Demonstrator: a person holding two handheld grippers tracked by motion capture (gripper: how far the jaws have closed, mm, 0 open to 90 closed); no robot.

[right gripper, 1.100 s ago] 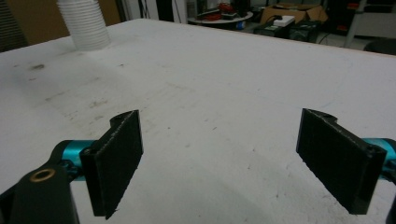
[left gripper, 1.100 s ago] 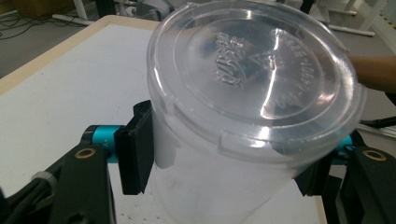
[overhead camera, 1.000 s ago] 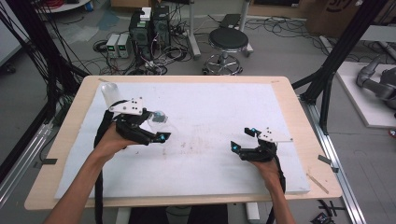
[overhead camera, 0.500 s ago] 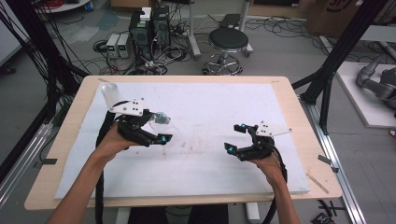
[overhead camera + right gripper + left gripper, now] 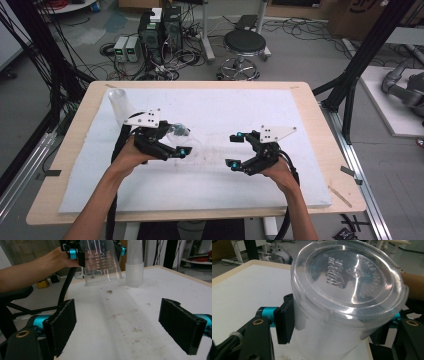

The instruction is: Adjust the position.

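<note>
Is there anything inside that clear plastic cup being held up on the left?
The cup looks empty: through its clear wall in the right gripper view nothing shows inside. The left gripper clamps its sides, and the black pads cover small patches of wall.

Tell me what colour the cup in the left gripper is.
Clear, see-through plastic cup, no tint, best seen in the left gripper view.

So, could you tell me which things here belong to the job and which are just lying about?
In the job:
clear plastic cup, clamped in the left gripper
right gripper, open, facing it
stack of cups

Lying about:
stool
computer boxes on the floor
</note>
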